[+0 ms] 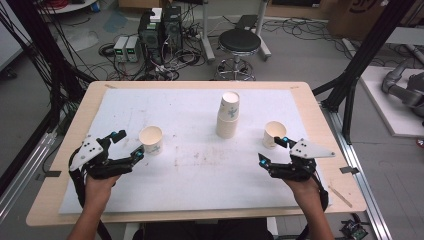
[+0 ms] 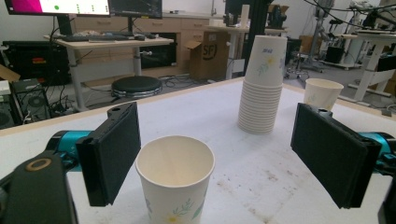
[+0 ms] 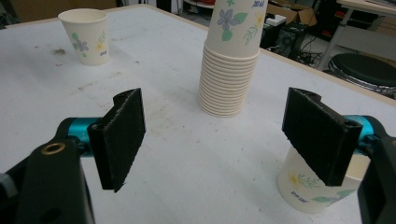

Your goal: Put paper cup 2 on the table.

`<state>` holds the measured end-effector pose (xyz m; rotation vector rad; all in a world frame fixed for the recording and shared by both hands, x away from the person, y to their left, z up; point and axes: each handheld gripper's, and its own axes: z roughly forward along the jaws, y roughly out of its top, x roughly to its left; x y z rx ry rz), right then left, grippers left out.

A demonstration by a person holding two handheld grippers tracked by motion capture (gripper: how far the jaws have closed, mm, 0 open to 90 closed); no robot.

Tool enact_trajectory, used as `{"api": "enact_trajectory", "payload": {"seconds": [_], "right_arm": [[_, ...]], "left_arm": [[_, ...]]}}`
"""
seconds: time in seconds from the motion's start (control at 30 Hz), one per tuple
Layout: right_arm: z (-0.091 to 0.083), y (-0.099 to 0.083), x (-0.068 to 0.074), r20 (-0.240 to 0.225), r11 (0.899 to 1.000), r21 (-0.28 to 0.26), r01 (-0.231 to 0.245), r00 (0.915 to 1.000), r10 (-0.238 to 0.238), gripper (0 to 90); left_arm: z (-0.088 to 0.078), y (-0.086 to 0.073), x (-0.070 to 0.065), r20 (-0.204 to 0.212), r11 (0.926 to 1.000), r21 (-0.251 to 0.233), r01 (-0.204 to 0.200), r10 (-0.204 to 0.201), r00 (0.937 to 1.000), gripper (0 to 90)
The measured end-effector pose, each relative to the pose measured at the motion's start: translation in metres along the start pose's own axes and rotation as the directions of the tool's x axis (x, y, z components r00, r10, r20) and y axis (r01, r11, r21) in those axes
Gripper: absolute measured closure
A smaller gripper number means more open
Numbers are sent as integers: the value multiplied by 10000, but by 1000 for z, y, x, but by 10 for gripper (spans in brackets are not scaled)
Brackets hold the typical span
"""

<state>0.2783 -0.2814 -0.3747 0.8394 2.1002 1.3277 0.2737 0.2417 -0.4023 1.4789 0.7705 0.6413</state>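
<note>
Altogether, two single cups (image 1: 151, 139) (image 1: 274, 133), one stack (image 1: 228, 116).

The wide middle of the worktop (image 1: 200, 170) lies bare between the left gripper (image 1: 131, 144) and the right gripper (image 1: 274, 149), so either could pass across it toward the other, with only the tall stack of cups (image 1: 228, 116) standing upright at the far centre as a block. A single cup (image 1: 151, 139) stands just beyond the left gripper's open jaws, nearer its left jaw, barring the way straight ahead. Another single cup (image 1: 274, 134) stands close by the right gripper's right jaw, while the path between its open jaws toward the stack is free.
</note>
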Motion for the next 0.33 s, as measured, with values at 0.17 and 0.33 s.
{"api": "enact_trajectory", "payload": {"seconds": [0.17, 0.33], "right_arm": [[1, -1, 0, -13, 10000, 63, 9, 10000, -9, 219], [2, -1, -1, 0, 10000, 38, 47, 10000, -47, 219]], "left_arm": [[1, -2, 0, 20, 9999, 105, 15, -16, 10000, 160], [1, -4, 1, -8, 9998, 180, 55, -55, 10000, 160]]}}
